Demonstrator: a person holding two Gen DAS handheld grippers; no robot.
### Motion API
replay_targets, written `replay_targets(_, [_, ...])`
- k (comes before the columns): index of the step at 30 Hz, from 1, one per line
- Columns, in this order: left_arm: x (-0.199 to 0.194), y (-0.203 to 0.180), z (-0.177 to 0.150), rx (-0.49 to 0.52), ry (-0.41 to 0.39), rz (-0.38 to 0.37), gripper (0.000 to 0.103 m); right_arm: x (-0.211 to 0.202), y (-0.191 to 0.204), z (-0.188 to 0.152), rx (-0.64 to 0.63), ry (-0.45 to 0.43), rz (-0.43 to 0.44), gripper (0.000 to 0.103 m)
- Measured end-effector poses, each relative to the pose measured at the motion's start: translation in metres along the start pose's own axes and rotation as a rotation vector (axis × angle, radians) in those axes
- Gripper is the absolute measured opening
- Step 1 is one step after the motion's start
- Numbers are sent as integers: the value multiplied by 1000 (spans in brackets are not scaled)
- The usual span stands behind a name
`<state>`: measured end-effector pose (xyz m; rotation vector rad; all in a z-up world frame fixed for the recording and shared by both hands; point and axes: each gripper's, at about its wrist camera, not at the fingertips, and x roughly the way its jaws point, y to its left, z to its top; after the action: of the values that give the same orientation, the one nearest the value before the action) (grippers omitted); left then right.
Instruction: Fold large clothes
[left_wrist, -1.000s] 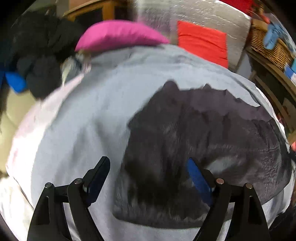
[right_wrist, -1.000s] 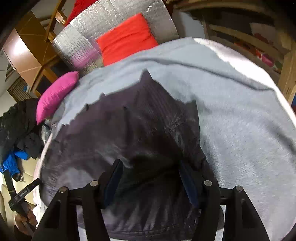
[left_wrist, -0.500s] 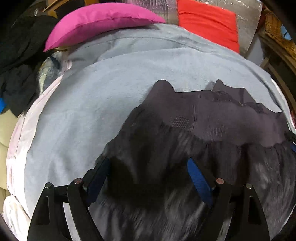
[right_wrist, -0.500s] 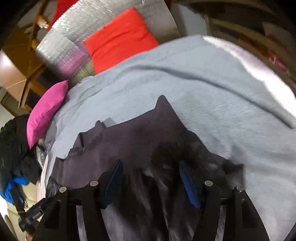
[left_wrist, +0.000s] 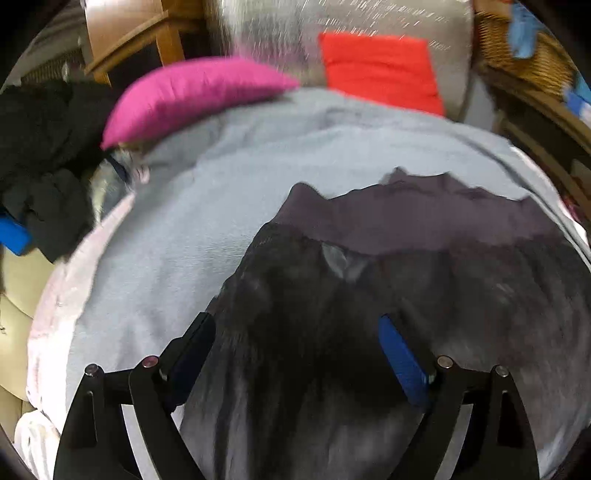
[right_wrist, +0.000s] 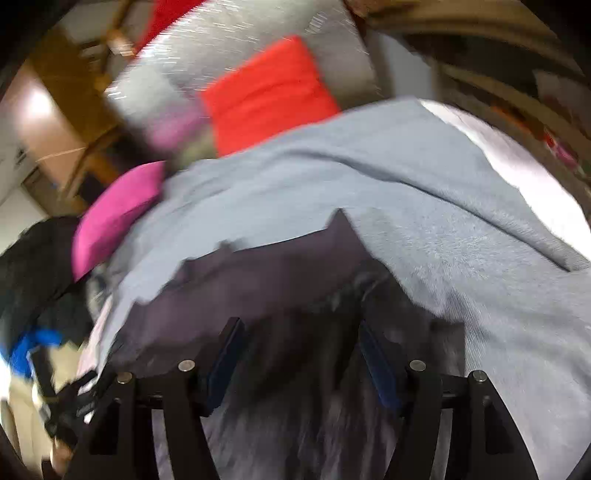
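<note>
The dark garment (left_wrist: 369, 302) lay spread on the pale blue blanket (left_wrist: 177, 251), directly under and in front of both grippers. Its far edge was a band of dull purple cloth with small peaks, and beyond that edge the blanket ran free up to the pink pillow (left_wrist: 184, 96) and the red cushion (left_wrist: 380, 70).

The left gripper (left_wrist: 295, 350) hung over the near left part of the garment. Its jaws stood wide and were opening; the cloth lay below them, and no fold was pinched between the pads. The garment's left edge passed close by its left finger (left_wrist: 192, 343), and further to that side only blanket was seen, then a pale pink sheet edge (left_wrist: 62, 295) and a heap of black clothes (left_wrist: 44, 155).

The right gripper (right_wrist: 299, 354) hung over the garment's right part, its jaws parted about halfway, nothing squeezed between them as far as the blur allowed me to see. The pointed corner of the garment (right_wrist: 340, 225) was just ahead of it. To its right the blanket was bare until the white sheet border (right_wrist: 517, 162), which gave most room for moving.
</note>
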<state>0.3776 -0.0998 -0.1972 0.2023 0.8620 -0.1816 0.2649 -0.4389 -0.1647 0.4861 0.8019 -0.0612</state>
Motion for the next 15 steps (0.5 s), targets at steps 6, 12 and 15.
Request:
replay_targets(6, [-32,22,-47,-48,-24,82,91,-44,23,-64,-86,10,28,68])
replay_targets(12, [-4,27,-77,-94,99,100,91,-14,22,-117,-122,78,-92,69])
replay_targets(15, [-2,26,-74,-83,108,98,92,-11,36,-124,-237,70,-160,69])
